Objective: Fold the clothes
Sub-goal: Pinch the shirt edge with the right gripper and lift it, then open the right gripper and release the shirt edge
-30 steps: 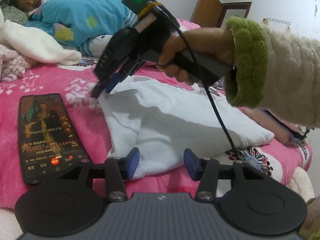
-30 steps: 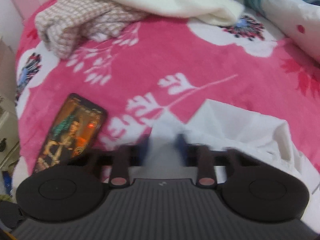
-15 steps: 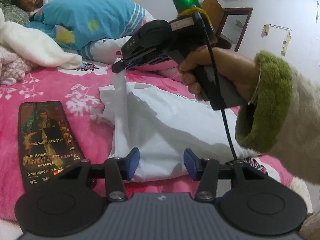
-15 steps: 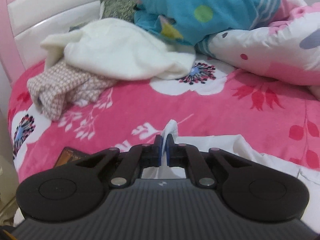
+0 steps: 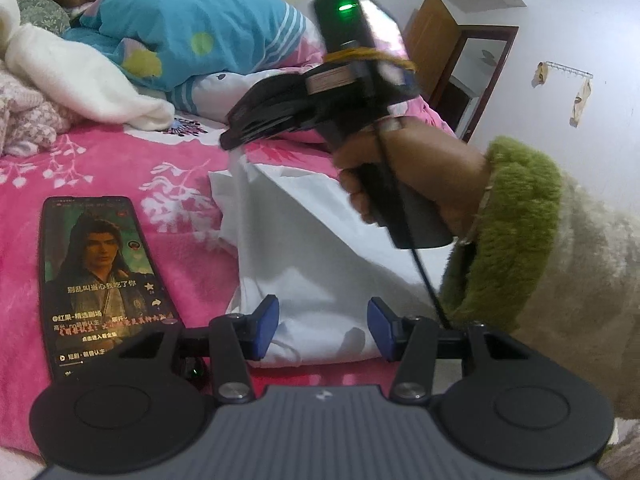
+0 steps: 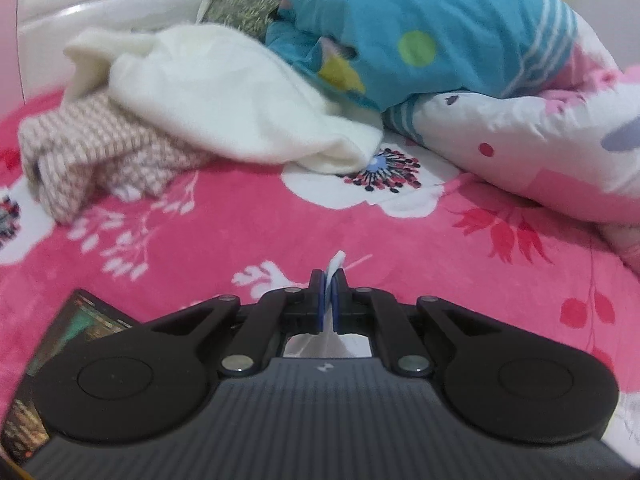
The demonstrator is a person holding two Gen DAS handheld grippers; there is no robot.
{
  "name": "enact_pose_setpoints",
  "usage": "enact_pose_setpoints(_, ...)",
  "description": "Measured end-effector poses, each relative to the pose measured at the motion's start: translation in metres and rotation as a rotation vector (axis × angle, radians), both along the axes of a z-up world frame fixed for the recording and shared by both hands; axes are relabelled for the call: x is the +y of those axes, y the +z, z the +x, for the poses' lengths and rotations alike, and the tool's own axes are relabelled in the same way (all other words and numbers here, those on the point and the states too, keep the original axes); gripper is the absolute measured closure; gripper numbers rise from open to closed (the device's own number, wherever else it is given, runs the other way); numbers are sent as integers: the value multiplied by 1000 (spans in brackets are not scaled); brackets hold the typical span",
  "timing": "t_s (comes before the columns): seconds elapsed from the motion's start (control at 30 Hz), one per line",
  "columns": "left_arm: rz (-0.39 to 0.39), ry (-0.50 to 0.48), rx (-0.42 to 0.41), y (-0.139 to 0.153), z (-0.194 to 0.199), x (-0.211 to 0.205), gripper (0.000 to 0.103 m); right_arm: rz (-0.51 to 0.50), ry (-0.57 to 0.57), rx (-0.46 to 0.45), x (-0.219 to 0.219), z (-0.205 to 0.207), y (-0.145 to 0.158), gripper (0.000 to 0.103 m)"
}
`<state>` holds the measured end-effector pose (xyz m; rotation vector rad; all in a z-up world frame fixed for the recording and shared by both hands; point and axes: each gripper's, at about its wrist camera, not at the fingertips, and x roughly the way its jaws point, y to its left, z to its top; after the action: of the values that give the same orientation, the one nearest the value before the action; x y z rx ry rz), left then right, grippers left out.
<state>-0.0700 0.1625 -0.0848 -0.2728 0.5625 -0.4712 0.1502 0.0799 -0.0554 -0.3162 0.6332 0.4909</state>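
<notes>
Pink floral bed [image 5: 100, 168]: a white garment [image 5: 320, 248] corner is pinched and lifted by the right claw [image 6: 329, 296]; the left claw [image 5: 318, 326], half-open and empty, must grip the near hem.

A home bedroom is shown. A bed is covered by a fleecy pink blanket printed with white flowers [image 6: 248, 216], and a pink-and-white padded headboard [image 6: 80, 16] is seen behind it. A person is seen lying under a blue quilt with green dots [image 6: 420, 32], beside a cream fleece throw [image 6: 224, 92] and a crumpled pink-and-white checked garment [image 6: 92, 152]. A brown wooden door [image 5: 436, 44] is set in the plain white wall. A black smartphone [image 5: 100, 276] playing video is laid on the blanket.
</notes>
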Motion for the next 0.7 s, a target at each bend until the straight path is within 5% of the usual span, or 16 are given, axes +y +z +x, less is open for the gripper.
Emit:
enact_pose_setpoints(0.17, 14, 2, 1, -2, 0, -1, 53, -113, 43, 36, 23, 11, -32, 101)
enact_pose_setpoints(0.33, 24, 3, 7, -3, 0, -2, 53, -14, 33, 126, 13, 31, -35, 96)
enact_pose_setpoints(0.37, 25, 3, 11, -4, 0, -2, 53, 44, 27, 164, 5, 38, -31, 93)
enact_pose_setpoints(0.43, 34, 1, 14, -4, 0, -3, 53, 173, 15, 220, -16, 49, -19, 60)
enact_pose_setpoints(0.5, 44, 2, 12, -4, -1, -5, 53, 282, -22, 210, -41, 54, 0, 44)
enact_pose_setpoints(0.7, 58, 13, 12, -5, -2, -8, 53, 376, -11, 153, -111, 48, 42, 40)
